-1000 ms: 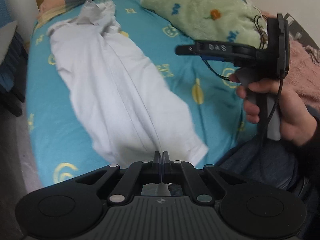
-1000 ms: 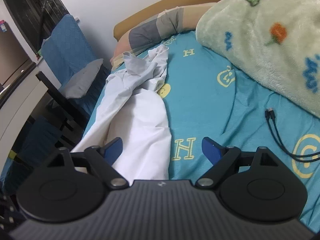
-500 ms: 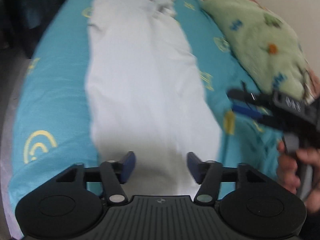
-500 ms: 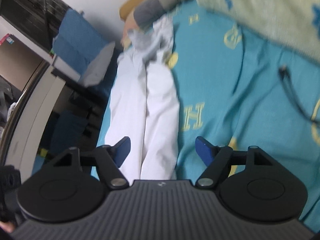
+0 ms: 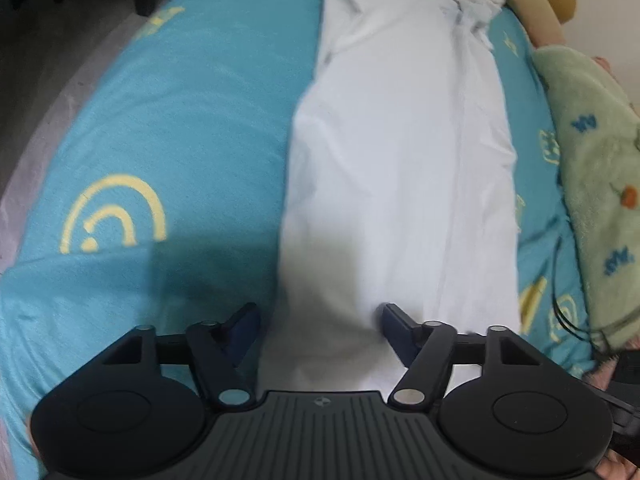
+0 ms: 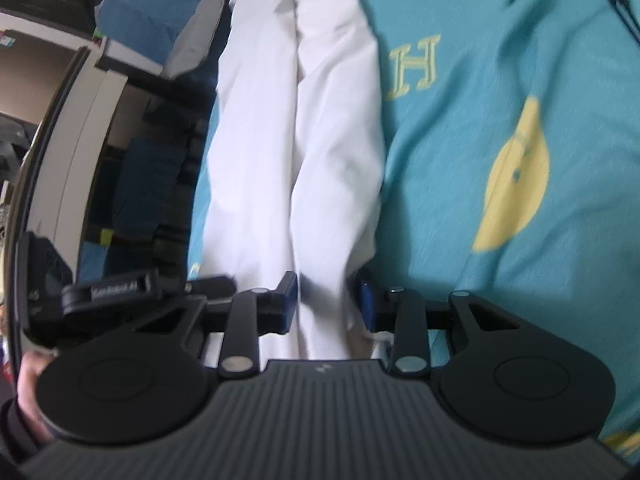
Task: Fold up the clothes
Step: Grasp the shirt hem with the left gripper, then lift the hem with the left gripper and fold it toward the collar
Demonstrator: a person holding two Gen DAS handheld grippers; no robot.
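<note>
While the white garment (image 5: 400,160) lay stretched lengthwise along the bed (image 5: 192,128), both pairs of tongs sat at its near end. The cloth was long and narrow, with a seam or fold running down its middle, and its far end was bunched into a crumpled heap near the pillows (image 5: 532,8). It rested flat on the teal sheet printed with yellow symbols, closer to the bed's left edge than to the green plush blanket (image 5: 596,168) on the right.

The left tongs (image 5: 318,320) were spread wide, their blue-tipped fingers (image 5: 244,322) straddling the near hem of the garment; the left finger sat just off the cloth's edge over the sheet, the right one over the white fabric. Nothing was pinched between them.

In the right wrist view, the right tongs (image 6: 326,300) stood at a narrower gap, with a strip of the garment's right-hand half passing between the two blue pads. Motion blur made it unclear whether the pads pressed the cloth, though a gap showed on each side of the fabric. The left device (image 6: 120,292) appeared just beside them to the left, with part of a hand (image 6: 28,384) at the lower left edge. A black cable (image 6: 620,4) lay on the sheet, well apart from the garment.
</note>
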